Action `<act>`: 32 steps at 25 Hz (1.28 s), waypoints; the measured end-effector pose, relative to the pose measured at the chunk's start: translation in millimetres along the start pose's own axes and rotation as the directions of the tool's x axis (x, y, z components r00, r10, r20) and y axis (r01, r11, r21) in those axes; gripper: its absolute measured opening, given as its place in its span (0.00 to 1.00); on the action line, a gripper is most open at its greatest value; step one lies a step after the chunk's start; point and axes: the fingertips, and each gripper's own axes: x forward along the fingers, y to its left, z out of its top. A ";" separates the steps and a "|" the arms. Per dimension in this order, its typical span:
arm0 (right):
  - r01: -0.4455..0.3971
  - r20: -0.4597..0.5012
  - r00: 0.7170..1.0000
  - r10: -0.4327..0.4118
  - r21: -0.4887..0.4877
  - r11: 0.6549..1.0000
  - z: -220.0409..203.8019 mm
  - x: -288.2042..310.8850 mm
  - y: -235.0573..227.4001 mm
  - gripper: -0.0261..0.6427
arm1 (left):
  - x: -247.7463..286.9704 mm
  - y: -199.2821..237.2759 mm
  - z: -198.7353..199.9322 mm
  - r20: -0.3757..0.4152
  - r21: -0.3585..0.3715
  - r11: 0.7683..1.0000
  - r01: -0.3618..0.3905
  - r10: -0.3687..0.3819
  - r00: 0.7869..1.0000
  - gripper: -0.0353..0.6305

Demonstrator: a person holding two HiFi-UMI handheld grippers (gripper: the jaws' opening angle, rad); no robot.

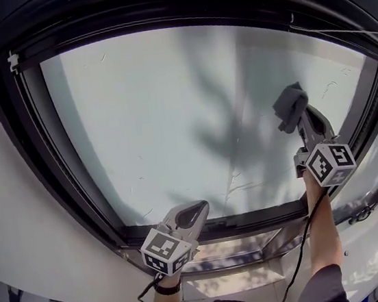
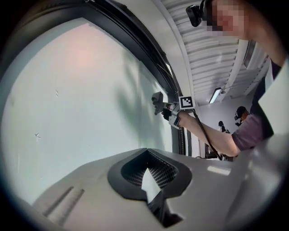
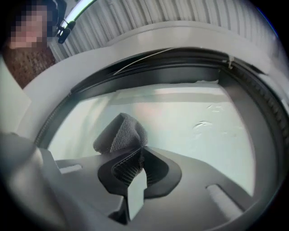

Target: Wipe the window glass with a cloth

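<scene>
Cloth point(image 1: 291, 106) held to the glass point(image 1: 170, 115) by the right gripper point(image 1: 300, 115).

The grey cloth is clamped between the right gripper's jaws, bunched above their tips, and is set against the right part of the glass, near the dark frame point(image 1: 206, 229). The left gripper point(image 1: 195, 211) is seen low, at the bottom edge of the glass beside the frame, its jaws closed together with nothing between them. Faint streaks point(image 1: 246, 188) are seen on the glass.

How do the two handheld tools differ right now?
The right grey plastic tool is shut on a crumpled grey cloth; the left grey plastic tool is shut on nothing. The right tool reaches high up the pale window glass; the left sits low by the black bottom frame. Both carry marker cubes.
</scene>
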 end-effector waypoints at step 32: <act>-0.298 0.095 0.953 0.289 0.111 0.948 1.4 41.7 166.2 0.06 | -78.3 41.6 -11.9 0.009 -0.053 0.975 -0.218 0.219 0.976 0.05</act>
